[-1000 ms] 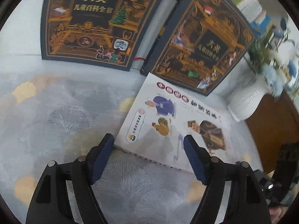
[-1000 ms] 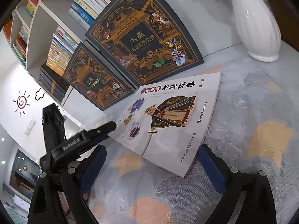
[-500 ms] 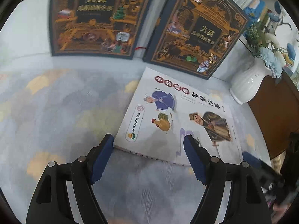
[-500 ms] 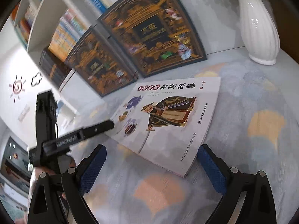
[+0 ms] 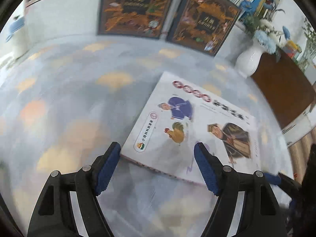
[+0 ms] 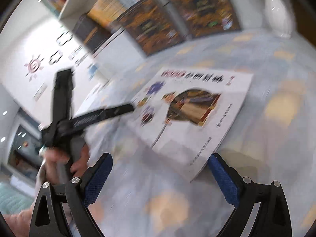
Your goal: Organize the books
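Left wrist: my left gripper [image 5: 157, 159] has its ribbed blue pads apart, nothing between them. The thin white storybook [image 5: 189, 126] lies flat on the soft patterned cloth [image 5: 65, 90], its near edge just ahead of the pads. Two dark ornate books [image 5: 136, 7] lean upright behind it, a glossy white vase [image 5: 247, 61] to their right. I sit farther back than a second ago, with more bare cloth to the left.

Right wrist, blurred: my right gripper [image 6: 160, 169] is also spread and empty, the storybook's corner just ahead of its right pad. A hand [image 6: 59, 164] grips the left gripper beside it.
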